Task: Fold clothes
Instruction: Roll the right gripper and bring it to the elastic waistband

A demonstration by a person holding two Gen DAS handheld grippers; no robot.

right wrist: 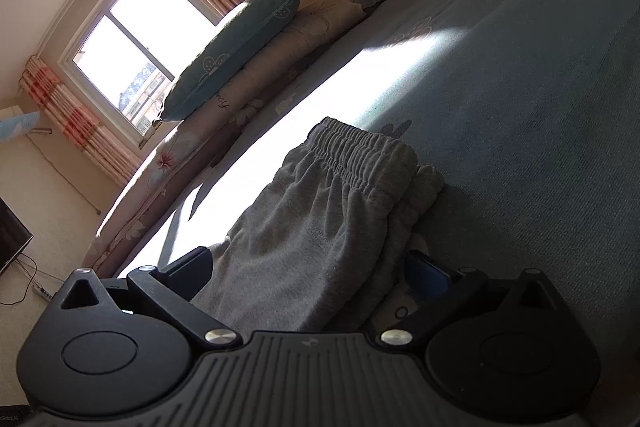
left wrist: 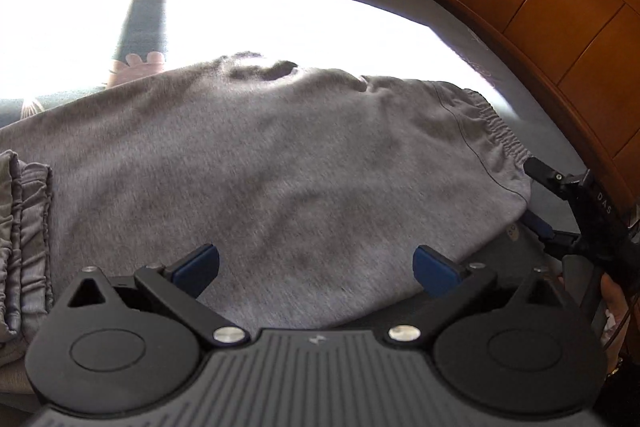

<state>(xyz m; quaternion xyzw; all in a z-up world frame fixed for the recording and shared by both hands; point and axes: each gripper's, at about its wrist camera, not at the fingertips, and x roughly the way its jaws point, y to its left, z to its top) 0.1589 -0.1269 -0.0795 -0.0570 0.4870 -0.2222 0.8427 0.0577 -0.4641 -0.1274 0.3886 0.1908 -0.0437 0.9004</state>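
Grey sweatpants [left wrist: 288,163] lie folded on the blue bed sheet [left wrist: 560,143], their elastic waistband [left wrist: 494,131] at the right. My left gripper [left wrist: 318,267] hovers just over the near part of the cloth, jaws wide apart and open, nothing between them. My right gripper [left wrist: 534,195] is at the waistband corner, one finger above and one below the folded edge. In the right wrist view, the right gripper [right wrist: 310,271] is open and the grey sweatpants [right wrist: 320,235] run between its spread fingers, with the waistband [right wrist: 352,151] beyond.
More gathered grey fabric [left wrist: 24,227] lies at the left edge. A wooden headboard [left wrist: 540,7] borders the bed on the right. Pillows [right wrist: 240,47] and a floral quilt [right wrist: 192,147] line the far side below a bright window [right wrist: 132,39]. A hand [left wrist: 612,291] holds the right gripper.
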